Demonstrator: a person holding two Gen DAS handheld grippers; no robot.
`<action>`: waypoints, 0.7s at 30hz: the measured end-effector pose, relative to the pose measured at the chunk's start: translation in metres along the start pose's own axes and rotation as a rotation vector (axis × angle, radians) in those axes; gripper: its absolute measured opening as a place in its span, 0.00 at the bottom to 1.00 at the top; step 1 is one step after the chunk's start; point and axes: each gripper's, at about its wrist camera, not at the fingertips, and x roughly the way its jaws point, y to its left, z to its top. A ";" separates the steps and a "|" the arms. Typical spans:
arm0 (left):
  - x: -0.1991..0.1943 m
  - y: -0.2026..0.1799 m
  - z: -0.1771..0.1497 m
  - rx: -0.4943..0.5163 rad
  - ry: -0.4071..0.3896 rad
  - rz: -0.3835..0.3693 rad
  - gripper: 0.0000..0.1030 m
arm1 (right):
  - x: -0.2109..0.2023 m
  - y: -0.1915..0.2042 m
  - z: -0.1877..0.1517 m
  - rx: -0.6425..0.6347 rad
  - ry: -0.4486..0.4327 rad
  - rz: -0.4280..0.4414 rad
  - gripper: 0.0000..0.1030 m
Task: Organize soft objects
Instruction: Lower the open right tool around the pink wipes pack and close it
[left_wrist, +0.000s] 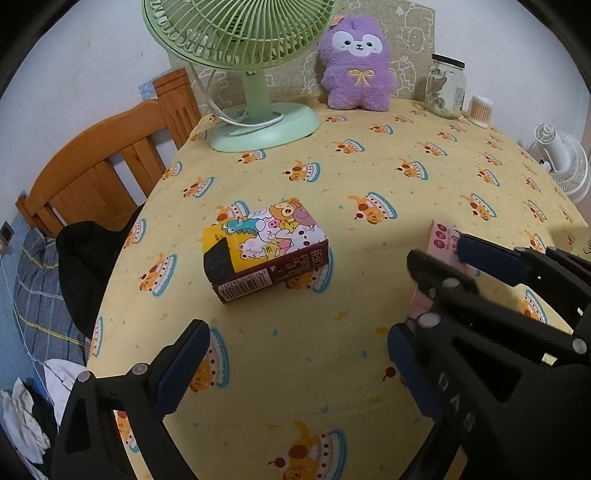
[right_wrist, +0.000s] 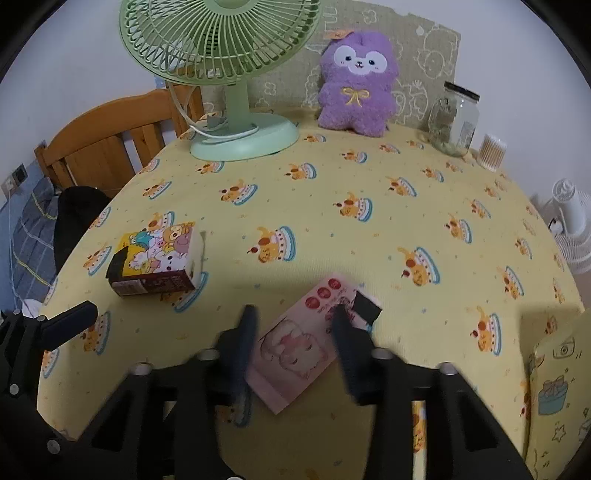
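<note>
The pink tissue pack (right_wrist: 295, 350) is bracketed by the right gripper (right_wrist: 291, 343), jaws narrowed around it for pickup; pad contact cannot be confirmed. The left gripper (left_wrist: 299, 358) is held wide open and empty.

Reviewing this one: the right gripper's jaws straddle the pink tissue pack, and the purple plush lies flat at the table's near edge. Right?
Not quite. The right gripper does straddle the pink tissue pack, but the purple plush sits upright at the far edge, as the right wrist view shows.
</note>
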 end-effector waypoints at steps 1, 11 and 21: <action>0.000 0.000 0.000 -0.002 0.001 0.000 0.95 | 0.000 0.000 0.000 -0.003 -0.001 -0.001 0.33; -0.004 -0.001 0.000 0.004 -0.019 0.028 0.95 | -0.001 -0.002 0.001 0.007 0.024 -0.017 0.47; -0.001 0.001 -0.001 0.005 -0.007 0.036 0.95 | 0.008 -0.003 -0.004 0.066 0.068 0.034 0.65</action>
